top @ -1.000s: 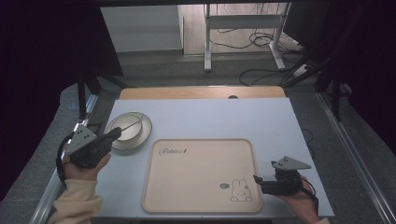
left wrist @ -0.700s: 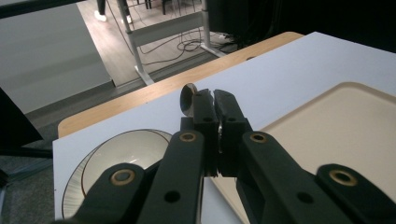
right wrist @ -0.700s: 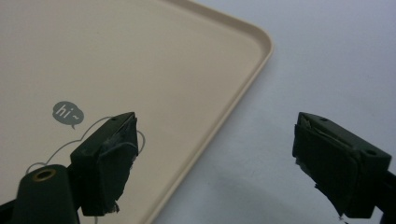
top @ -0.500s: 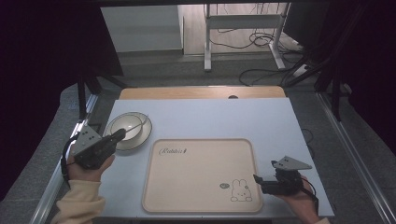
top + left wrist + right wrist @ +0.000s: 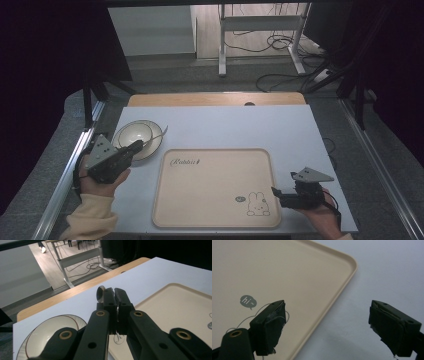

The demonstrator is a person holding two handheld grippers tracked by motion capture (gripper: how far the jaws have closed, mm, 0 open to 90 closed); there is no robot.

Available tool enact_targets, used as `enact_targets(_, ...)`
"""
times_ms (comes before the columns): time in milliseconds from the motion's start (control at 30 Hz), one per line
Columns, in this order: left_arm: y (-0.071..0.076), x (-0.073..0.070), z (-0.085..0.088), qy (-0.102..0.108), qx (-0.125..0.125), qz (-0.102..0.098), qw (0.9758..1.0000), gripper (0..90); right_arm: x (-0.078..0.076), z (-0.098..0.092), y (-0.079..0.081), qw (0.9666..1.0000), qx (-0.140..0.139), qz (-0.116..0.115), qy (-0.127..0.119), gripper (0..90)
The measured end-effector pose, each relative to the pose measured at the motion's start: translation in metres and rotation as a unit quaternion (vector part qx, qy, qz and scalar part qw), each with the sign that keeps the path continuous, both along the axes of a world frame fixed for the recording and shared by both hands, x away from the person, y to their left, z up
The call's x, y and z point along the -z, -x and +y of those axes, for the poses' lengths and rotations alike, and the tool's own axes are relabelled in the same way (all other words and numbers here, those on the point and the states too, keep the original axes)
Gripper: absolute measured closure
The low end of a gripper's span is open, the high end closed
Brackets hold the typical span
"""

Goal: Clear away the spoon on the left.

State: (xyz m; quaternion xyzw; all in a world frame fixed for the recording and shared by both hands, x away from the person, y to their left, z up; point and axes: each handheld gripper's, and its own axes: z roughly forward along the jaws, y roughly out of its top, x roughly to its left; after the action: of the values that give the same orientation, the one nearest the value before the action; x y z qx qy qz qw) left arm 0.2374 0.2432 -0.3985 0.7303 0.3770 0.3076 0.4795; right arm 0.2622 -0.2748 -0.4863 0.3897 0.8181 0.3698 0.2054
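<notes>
Item in hand: spoon [image 5: 101,293], metal, its handle clamped between the closed jaws of the left gripper [image 5: 134,146], bowl end jutting past the tips over the plate's far-right rim, toward the table's far left corner. Plate [image 5: 137,138]: pale, dark-rimmed, shallow, near the table's left edge, just beside the tray's far-left corner. Tray [image 5: 216,220]: beige, rounded corners, printed script at its far-left corner and a rabbit drawing near its near-right corner; occupies the middle of the table [image 5: 240,125] toward the near edge; nothing on it. Right gripper [image 5: 327,326]: jaws wide apart, holding nothing, hovering over the tray's right edge near the near-right corner. Handling advice, as judgement: the spoon looks bound for the tray; keep the handle pinched firmly and level, lift clear of the plate rim before travelling, carry across the tray's raised lip rather than dragging over it, lower until the bowl rests flat, then release. Obstructions: plate rim directly beneath the spoon; tray lip; the trailing gripper cable at the left hand. Elsewhere: desk frame and floor cables beyond the far edge, well apart.
</notes>
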Motion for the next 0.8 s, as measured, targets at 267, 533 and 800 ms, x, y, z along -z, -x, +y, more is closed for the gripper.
enact_targets(267, -0.001, 0.003, -0.011, -0.010, 0.015, 0.005, 0.9998, 89.3, 0.000, 0.000, 0.000, 1.0000, -0.001, 0.001, 0.001, 14.7)
enact_targets(533, -0.002, 0.007, -0.020, -0.017, 0.027, 0.010, 0.9994, 89.2, 0.000, 0.000, 0.000, 1.0000, -0.002, 0.002, 0.002, 14.8)
enact_targets(800, -0.002, 0.012, -0.030, -0.026, 0.038, 0.016, 0.9988, 89.2, 0.000, 0.000, 0.000, 1.0000, -0.002, 0.002, 0.002, 14.8)
